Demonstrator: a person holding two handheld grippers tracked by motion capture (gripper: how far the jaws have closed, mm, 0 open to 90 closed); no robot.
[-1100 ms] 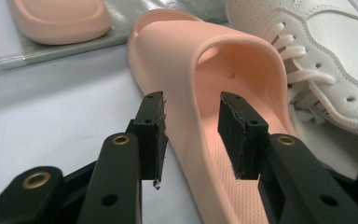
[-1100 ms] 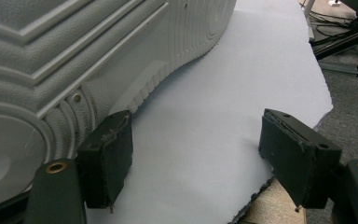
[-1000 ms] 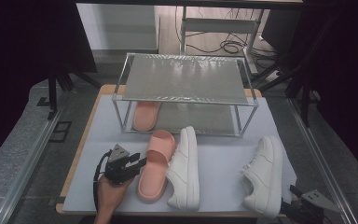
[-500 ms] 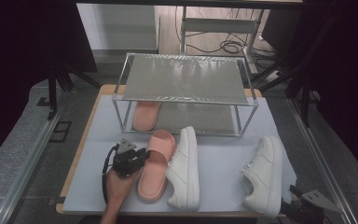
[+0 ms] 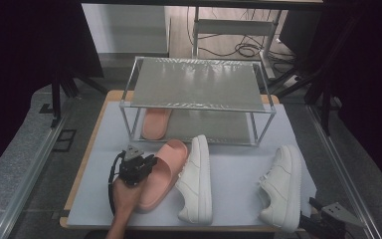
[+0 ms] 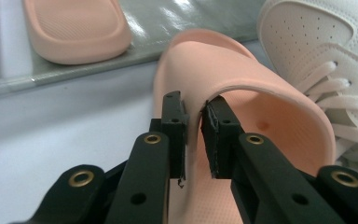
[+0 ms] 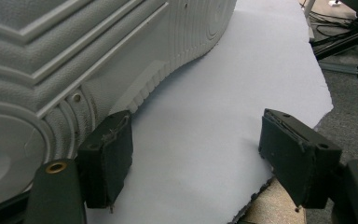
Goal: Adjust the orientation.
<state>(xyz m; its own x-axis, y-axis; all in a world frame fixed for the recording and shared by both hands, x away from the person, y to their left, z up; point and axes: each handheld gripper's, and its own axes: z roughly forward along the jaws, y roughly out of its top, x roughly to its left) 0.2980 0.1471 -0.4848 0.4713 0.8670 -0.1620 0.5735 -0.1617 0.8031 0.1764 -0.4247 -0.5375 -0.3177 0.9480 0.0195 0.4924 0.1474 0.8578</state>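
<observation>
Gripping the strap edge of the near pink slipper (image 6: pixel 242 116) with my left gripper (image 6: pixel 193 135): the jaws have just been closing, and in the left gripper view one pad sits outside the strap and the other inside, with the thin pink wall pinched between them. From the high view, my left gripper (image 5: pixel 135 168) rests over the slipper's left side, my hand coming in from the bottom edge. That slipper (image 5: pixel 161 174) lies on the pale grey table mat (image 5: pixel 234 179), toe pointing toward the wire rack (image 5: pixel 196 84), its right side just beside a white sneaker (image 5: pixel 196 181); whether they touch, I cannot tell. Its mate, the second pink slipper (image 5: pixel 155 122), sits on the rack's lower shelf at the left end. A second white sneaker (image 5: pixel 281 186) lies well apart on the mat's right side. My right gripper (image 5: pixel 328 219) stays low at the bottom right corner of the table; in the right gripper view its jaws (image 7: pixel 196 168) stand wide apart with bare mat between them, the left pad just beside the ribbed white sole (image 7: pixel 74 70) of that sneaker, gripping nothing.
</observation>
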